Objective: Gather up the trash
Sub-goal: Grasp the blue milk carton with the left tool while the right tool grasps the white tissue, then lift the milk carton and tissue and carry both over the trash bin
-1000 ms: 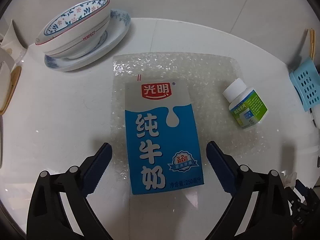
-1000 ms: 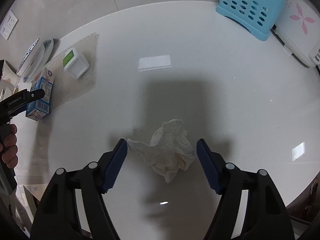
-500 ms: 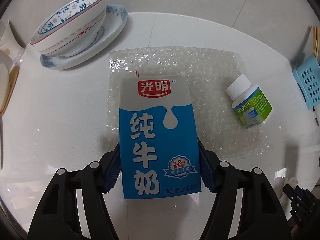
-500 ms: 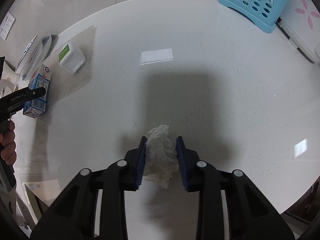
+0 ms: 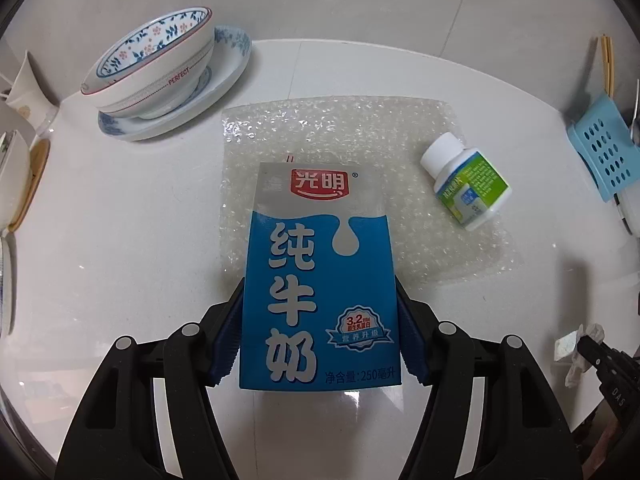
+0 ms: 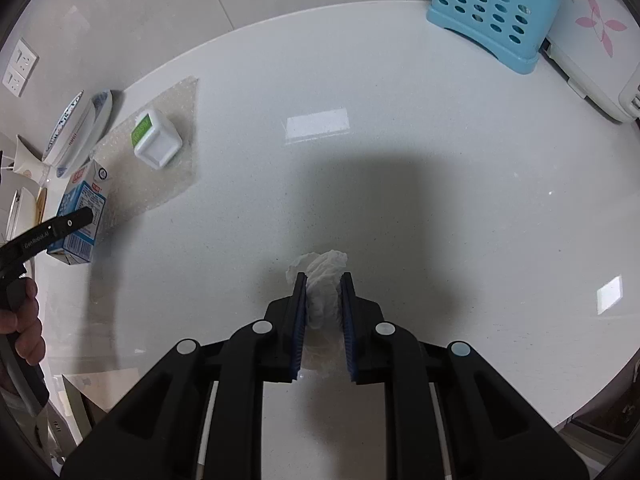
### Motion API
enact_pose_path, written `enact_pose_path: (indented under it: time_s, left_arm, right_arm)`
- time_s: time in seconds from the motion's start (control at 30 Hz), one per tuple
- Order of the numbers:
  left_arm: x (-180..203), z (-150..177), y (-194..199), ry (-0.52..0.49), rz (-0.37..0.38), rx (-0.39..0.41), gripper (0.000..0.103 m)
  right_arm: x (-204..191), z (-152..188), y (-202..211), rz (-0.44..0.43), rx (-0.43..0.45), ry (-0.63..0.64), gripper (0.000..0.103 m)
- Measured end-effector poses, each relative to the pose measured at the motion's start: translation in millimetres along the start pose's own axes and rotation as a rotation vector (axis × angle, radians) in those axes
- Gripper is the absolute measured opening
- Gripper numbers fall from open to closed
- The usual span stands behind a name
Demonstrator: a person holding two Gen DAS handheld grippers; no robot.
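Both jaws clamped, milk carton (image 5: pixel 320 288), tissue (image 6: pixel 323 280)

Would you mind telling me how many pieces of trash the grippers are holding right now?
2: the milk carton between the left gripper's fingers, and the crumpled tissue between the right gripper's fingers. Nothing else is gripped.

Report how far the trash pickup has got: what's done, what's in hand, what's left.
Done: nothing looks binned yet; no bin is in view. In hand: the left gripper is shut on the milk carton, and the right gripper is shut on the crumpled tissue. Left: both pieces still need dropping somewhere, and the pill bottle lies on the bubble wrap, if those count as trash.
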State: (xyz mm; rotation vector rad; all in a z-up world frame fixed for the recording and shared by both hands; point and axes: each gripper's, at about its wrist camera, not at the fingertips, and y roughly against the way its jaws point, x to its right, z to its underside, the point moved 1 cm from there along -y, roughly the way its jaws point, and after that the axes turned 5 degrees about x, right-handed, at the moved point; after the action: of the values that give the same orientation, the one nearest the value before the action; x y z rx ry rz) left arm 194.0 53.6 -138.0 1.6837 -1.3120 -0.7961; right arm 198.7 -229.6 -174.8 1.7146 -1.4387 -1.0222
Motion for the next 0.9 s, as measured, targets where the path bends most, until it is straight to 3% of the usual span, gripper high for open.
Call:
enact_pose_path:
  time_s: [0.9]
  left_arm:
    - [31.3, 42.9, 75.5, -0.043, 0.099, 0.075, 0.063]
  right_arm:
    - [1.5, 18.3, 62.0, -0.049, 0.091, 0.033, 0.015]
